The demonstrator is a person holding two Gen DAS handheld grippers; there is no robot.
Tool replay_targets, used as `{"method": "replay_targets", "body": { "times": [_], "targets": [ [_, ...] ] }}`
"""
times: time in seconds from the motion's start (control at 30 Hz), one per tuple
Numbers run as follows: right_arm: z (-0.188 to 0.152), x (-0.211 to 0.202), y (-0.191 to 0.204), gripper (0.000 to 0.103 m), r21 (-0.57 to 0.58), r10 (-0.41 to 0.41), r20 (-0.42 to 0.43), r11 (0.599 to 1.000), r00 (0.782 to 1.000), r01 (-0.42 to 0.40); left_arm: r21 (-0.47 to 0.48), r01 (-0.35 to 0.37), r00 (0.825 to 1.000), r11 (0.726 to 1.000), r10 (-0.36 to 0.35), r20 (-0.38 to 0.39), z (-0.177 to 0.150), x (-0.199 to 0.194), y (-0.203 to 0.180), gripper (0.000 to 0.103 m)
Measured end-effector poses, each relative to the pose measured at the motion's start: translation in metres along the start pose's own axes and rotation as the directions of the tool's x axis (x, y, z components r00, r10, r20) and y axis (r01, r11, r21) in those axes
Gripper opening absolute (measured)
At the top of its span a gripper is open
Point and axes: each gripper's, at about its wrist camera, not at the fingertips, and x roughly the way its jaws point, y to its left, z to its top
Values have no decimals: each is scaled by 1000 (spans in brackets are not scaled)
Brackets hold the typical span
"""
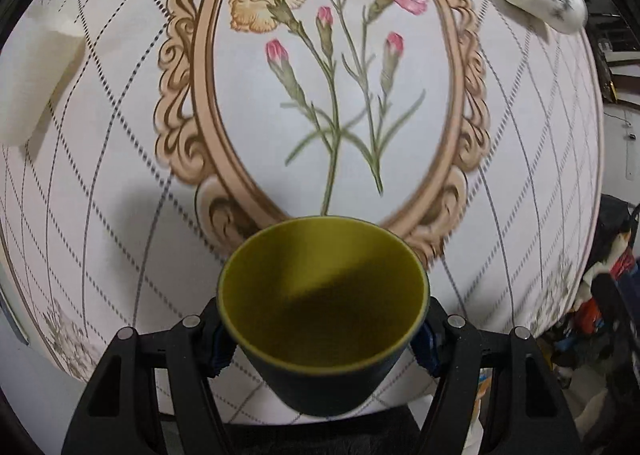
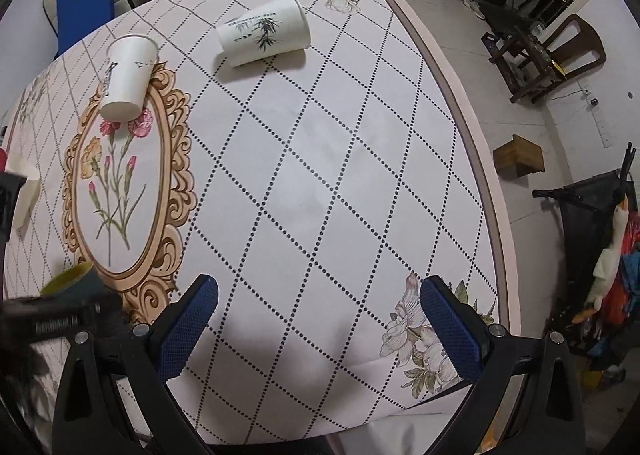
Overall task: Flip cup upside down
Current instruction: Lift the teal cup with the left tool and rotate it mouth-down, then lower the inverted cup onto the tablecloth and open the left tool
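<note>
Cup (image 1: 323, 315), dark outside and yellow-green inside, sits clamped in the left claw (image 1: 323, 339), blue pads pressed on its lower wall, mouth facing forward and off the table (image 1: 500, 183). It looks stiff, glazed and likely slippery, moderately heavy and breakable, so a firm grip on the wall below the rim seems right for turning it over. The right claw (image 2: 318, 329) hangs wide open, holding nothing. White paper cups (image 2: 127, 85) (image 2: 265, 36) lie farther off
</note>
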Motion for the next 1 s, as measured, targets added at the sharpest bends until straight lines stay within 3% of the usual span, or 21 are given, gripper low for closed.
{"method": "replay_targets", "body": {
  "times": [0.5,0.67,1.0],
  "targets": [
    [4,18,-2,103,16,0,-42,1000,999,0,-30,-23,1000,999,23,10,11,14,-3,68],
    [5,20,-5,103,26,12,-42,1000,999,-11,-41,6,999,999,-4,39,18,-9,12,74],
    [1,16,-10,103,40,42,-40,998,998,-40,-41,17,995,999,-13,99,4,-63,10,76]
  ]
}}
